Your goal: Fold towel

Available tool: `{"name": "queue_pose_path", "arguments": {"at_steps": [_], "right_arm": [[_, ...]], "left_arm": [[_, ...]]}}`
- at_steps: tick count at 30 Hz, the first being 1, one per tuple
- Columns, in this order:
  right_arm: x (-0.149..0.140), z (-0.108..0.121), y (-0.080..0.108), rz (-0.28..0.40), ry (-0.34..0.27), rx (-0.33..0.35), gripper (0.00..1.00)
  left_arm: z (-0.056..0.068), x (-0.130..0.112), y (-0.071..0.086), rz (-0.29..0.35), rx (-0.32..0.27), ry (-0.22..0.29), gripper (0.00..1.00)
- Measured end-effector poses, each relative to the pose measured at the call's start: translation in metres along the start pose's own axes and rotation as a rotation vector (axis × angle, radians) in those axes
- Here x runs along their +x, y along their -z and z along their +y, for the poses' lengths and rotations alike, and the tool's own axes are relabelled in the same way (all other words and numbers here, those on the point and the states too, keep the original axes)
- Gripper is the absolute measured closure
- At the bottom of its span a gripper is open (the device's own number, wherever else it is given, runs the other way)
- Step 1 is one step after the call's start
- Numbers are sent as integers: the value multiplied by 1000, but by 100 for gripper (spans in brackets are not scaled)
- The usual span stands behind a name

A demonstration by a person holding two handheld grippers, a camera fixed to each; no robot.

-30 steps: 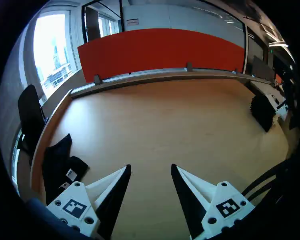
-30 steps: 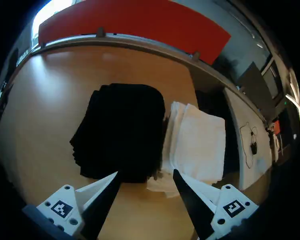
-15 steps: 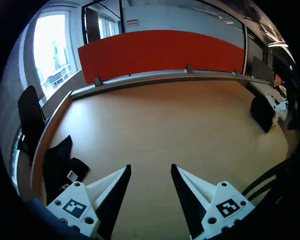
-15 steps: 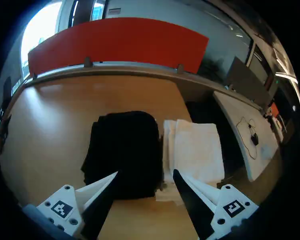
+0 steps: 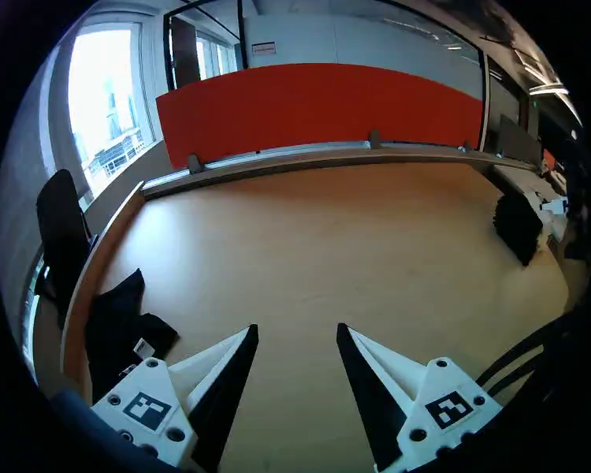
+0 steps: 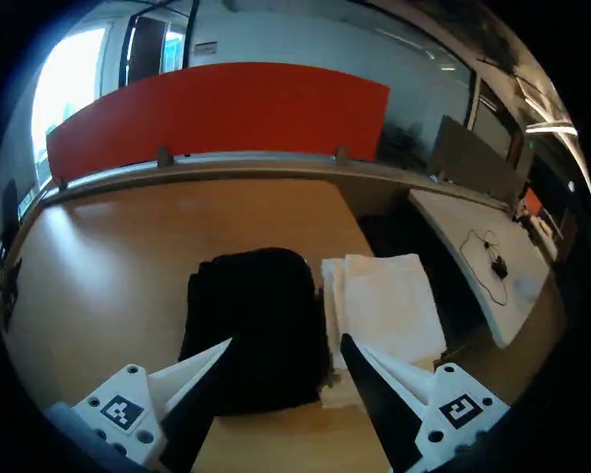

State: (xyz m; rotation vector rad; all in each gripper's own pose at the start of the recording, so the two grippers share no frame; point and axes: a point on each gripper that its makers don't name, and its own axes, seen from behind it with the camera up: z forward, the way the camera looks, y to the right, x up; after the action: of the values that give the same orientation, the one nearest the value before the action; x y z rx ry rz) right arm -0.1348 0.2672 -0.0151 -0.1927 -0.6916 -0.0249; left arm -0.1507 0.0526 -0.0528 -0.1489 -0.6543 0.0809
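A: Item 1, left gripper. State?
B: Fingers apart, nothing between them, held over bare worktop. Item 2, right gripper: also spread and empty, poised over the near edge of 2 folded stacks.
A: Stacks, described?
B: In the right gripper view, a black stack to the left of a white stack. They touched side by side, close to that side of the worktop. Both looked finished, and I judged neither to be the work in hand.
A: Then where was the towel to fold?
B: Most likely the dark cloth, which lay rumpled at the worktop's left edge in the left gripper view. A small tag showed on it, and it sat near that gripper. I could not tell whether it was 1 piece or 2.
A: Step in hand?
B: By my reading, fetching the next towel. No fold had begun.
A: How to do it well?
B: The left gripper should take 1 corner by the tag, pinching a single layer only. It should then draw the cloth to the open middle of the worktop, well apart from the stacks, and lay it flat before any fold. The right gripper should take the matching corner so both edges travel together.
A: Hazards?
B: The cloth sat close to the edge and might slide off, and its dark folds hid the corners.
A: Other entries?
B: A red partition at the back and a black chair beyond the left edge.
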Motion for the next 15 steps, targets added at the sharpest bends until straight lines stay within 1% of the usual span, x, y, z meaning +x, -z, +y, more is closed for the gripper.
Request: {"name": "queue_pose_path", "arguments": {"at_steps": [3, 6, 11, 15], "right_arm": [[10, 2, 1, 45, -41, -29, 3], [16, 2, 4, 81, -68, -52, 3], [20, -1, 9, 118, -84, -69, 3], [23, -6, 14, 143, -90, -71, 4]], "left_arm": [[-1, 0, 0, 3, 5, 6, 27], [-3, 0, 1, 6, 10, 15, 27], [-5, 5, 1, 23, 16, 25, 27], [-7, 11, 1, 41, 19, 24, 27]]}}
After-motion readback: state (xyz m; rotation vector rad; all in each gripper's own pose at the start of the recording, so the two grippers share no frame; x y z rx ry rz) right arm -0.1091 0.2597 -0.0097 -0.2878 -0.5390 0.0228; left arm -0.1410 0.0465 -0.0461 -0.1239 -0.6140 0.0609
